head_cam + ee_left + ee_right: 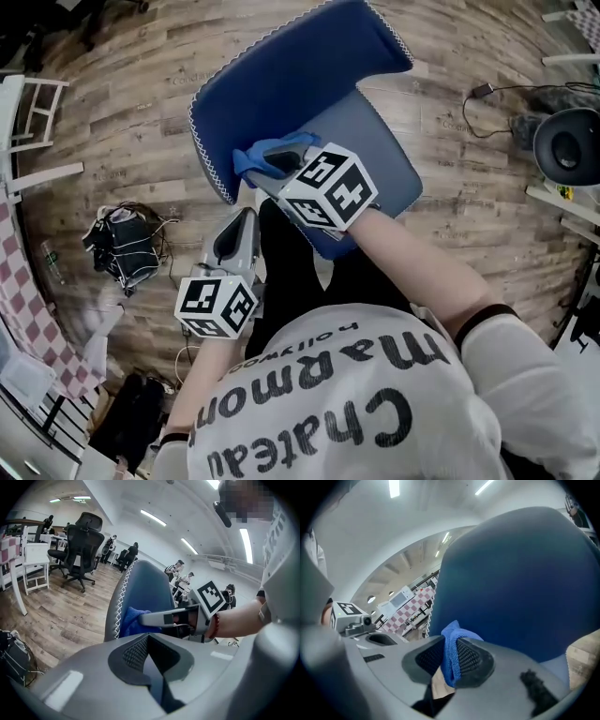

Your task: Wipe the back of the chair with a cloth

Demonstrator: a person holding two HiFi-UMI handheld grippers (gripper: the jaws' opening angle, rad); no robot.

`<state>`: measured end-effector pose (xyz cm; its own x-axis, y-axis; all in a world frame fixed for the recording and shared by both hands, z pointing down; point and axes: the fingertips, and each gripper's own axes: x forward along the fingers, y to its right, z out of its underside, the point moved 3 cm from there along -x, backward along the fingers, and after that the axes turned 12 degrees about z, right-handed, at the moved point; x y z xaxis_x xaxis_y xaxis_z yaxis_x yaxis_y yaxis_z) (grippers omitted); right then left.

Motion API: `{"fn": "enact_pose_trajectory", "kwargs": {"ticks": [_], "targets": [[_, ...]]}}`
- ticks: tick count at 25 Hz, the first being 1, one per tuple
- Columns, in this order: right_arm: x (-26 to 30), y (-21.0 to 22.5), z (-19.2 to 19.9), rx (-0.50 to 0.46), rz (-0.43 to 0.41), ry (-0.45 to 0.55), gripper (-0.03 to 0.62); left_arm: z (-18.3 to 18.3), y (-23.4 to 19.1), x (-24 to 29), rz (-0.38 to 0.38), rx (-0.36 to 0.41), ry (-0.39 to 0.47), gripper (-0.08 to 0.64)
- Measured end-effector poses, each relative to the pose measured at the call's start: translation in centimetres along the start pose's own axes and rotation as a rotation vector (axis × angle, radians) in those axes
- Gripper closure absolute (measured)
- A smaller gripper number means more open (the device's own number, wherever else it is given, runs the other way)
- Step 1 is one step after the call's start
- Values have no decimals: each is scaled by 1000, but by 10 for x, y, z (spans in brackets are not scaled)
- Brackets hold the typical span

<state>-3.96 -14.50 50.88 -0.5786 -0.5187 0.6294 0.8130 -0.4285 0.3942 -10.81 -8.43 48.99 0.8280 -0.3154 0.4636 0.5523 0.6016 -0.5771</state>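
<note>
the cloth (452, 637) was pinched between the fingers of the right gripper (450, 660), with a fold bunched up past the tips and laid against the chair back (291, 66), which stood just beyond those fingertips. contact was made low on the back, near its side edge, just above the seat (384, 150). the fingers of the left gripper (149, 644) were pressed together on nothing. they were held apart from the chair and aimed toward it, with the back's edge and the cloth seen past their tips.

the wiping was judged to be under way. no streak, damp mark or dirt was shown on the back, so how much had been covered could not be told. the broad upper part of the back, well beyond the right fingertips, was judged likely left to do.

the cloth was seen as bright blue with a fine looped pile, soft and crumpled rather than folded flat. the back was seen as deep blue, smooth and leather-like, a curved shell with rounded corners, edged by a grey band with white zigzag stitching (119, 602). the seat was a paler blue and flat. the finger pads on both grippers were dark and mesh-textured, set in smooth grey plastic. a wood-plank floor (122, 112) lay below.
</note>
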Motion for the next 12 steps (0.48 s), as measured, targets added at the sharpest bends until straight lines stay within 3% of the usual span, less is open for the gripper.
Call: {"fn": "enact_pose_trajectory", "kwargs": {"ticks": [3, 12], "targets": [[8, 20, 8, 36, 60, -4, 525, 3, -2, -7, -7, -7, -4, 552], [-46, 160, -9, 459, 366, 184, 525, 9, -4, 0, 3, -4, -58, 552]]}}
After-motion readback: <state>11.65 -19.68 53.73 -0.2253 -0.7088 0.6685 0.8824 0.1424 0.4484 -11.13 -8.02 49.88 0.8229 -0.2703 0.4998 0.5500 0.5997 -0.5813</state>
